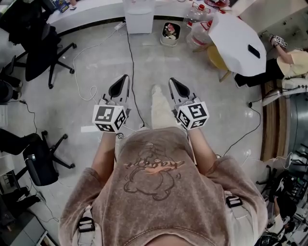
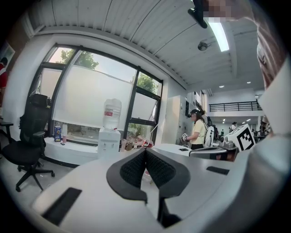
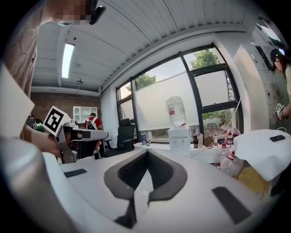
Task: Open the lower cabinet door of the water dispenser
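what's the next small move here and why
Probably walk forward toward the water dispenser. It stands at the far counter, across the floor, well beyond both grippers. The left gripper and right gripper are shut and empty, so opening one can likely wait until the dispenser is close.

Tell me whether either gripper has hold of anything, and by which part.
Nothing is held. The left gripper and the right gripper both have their jaws shut together with nothing between; the water dispenser stands well ahead, untouched.
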